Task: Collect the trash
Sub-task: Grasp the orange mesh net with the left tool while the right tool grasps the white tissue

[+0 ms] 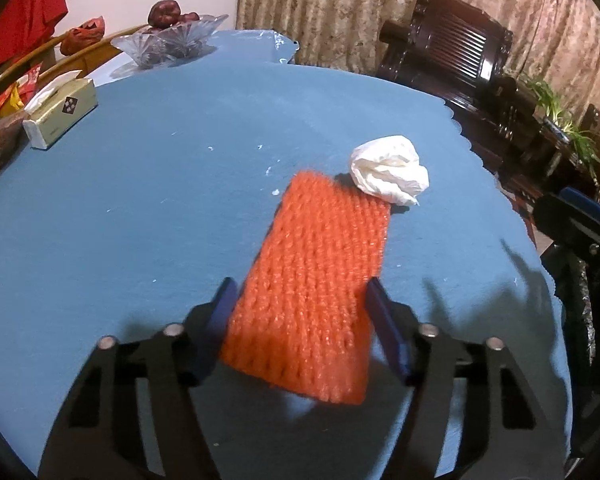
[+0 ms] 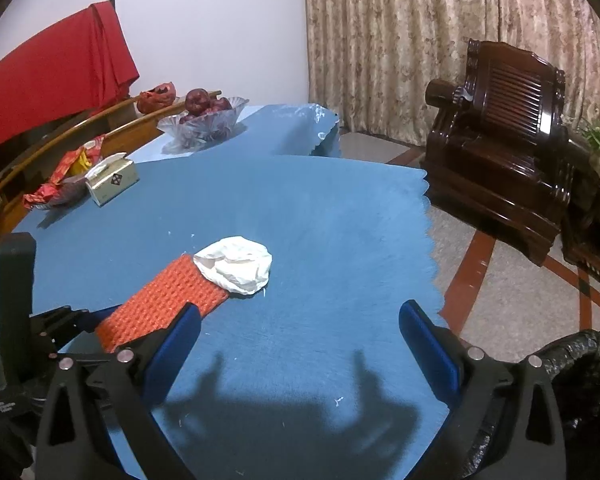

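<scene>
Left gripper [image 1: 300, 304] is sitting low over the worktop [image 1: 140, 208], its 2 blue pads [image 1: 384, 324] standing either side of an orange foam fruit net [image 1: 316, 276]. The pads are flanking the net's near end closely; whether they are actually pinching it cannot be told from either view. The net is lying flat and stretching away from the gripper. Its far end is touching, or just under, a crumpled white tissue wad [image 1: 388, 174].

Right gripper [image 2: 300, 336] is hovering over bare blue cloth, fingers [image 2: 428, 344] spread wide with nothing between them, casting a forked shadow on the cloth. From this side the net [image 2: 160, 304] is running toward the wad [image 2: 236, 264], with the left gripper [image 2: 100, 328] at the net's near end. A black plastic bag [image 2: 580, 360] is showing at the lower right edge.

Further out: a tissue box [image 2: 112, 180] is standing near the worktop's left edge, red wrappers [image 2: 64, 176] beside it. A glass bowl of dark red fruit [image 2: 204, 116] is sitting beyond. A dark wooden armchair [image 2: 500, 128] is standing on the floor to the right, before patterned curtains [image 2: 400, 40].
</scene>
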`<move>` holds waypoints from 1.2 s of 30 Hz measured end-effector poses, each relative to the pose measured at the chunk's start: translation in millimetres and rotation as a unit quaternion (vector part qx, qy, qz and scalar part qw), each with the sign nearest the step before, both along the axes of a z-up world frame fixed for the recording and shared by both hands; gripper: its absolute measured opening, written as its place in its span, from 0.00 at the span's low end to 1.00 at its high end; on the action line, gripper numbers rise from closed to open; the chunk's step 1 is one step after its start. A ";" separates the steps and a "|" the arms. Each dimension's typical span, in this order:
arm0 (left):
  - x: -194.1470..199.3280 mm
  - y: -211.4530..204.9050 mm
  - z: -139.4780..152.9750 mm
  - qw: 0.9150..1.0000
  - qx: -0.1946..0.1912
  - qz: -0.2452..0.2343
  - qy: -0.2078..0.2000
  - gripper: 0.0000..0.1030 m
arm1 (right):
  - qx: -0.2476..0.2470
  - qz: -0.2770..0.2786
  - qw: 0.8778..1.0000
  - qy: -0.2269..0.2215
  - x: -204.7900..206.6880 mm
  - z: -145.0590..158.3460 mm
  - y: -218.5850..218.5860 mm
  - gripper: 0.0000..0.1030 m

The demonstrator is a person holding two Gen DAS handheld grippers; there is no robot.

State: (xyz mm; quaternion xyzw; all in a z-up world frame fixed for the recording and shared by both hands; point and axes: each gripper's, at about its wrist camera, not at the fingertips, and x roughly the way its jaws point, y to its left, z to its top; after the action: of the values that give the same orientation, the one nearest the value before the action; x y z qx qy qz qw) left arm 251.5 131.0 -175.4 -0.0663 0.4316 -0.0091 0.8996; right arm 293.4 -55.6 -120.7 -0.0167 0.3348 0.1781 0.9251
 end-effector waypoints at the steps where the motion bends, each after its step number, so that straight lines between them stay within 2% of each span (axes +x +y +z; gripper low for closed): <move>1: 0.2 0.2 0.4 1.000 -0.003 0.000 -0.001 0.48 | 0.000 0.000 1.000 0.000 0.5 -0.7 0.5 0.94; 2: 0.4 0.9 1.0 1.000 -0.008 -0.002 -0.003 0.37 | 0.000 0.000 1.000 0.001 0.8 -1.6 0.8 0.94; 3: 0.5 1.3 1.2 1.000 -0.014 -0.005 -0.004 0.31 | 0.000 0.000 1.000 0.002 1.9 -2.5 1.7 0.94; 4: 0.4 1.3 1.6 1.000 -0.023 -0.008 -0.004 0.22 | 0.001 0.001 1.000 0.003 2.4 -3.0 2.0 0.94; 5: 0.6 0.8 2.5 1.000 -0.029 -0.011 -0.003 0.16 | 0.001 0.001 1.000 0.004 3.0 -3.9 2.5 0.94; 8: -0.6 -2.9 4.9 1.000 -0.023 -0.015 -0.009 0.12 | 0.001 0.004 1.000 0.006 3.9 -5.8 5.6 0.94; 18: -23.5 32.3 29.5 0.998 -0.026 0.034 -0.044 0.11 | 0.003 0.016 1.000 0.007 13.6 -10.1 20.5 0.94; 26: -6.5 54.8 30.9 0.997 -0.017 0.063 -0.048 0.11 | 0.003 0.023 1.000 0.007 35.8 -17.8 52.1 0.94; 34: 9.6 67.4 23.4 0.996 -0.004 0.074 -0.047 0.11 | -0.001 0.021 0.999 0.032 61.7 -34.7 72.1 0.94; 36: 12.0 70.5 22.6 0.996 -0.002 0.077 -0.048 0.11 | -0.008 0.026 0.998 0.048 66.9 -40.3 77.7 0.89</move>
State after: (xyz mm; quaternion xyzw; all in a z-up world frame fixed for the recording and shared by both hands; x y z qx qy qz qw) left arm 263.5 201.5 -152.8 -0.1008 0.3816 0.0565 0.9171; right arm 360.3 22.1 -161.0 -0.0239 0.3796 0.2004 0.9029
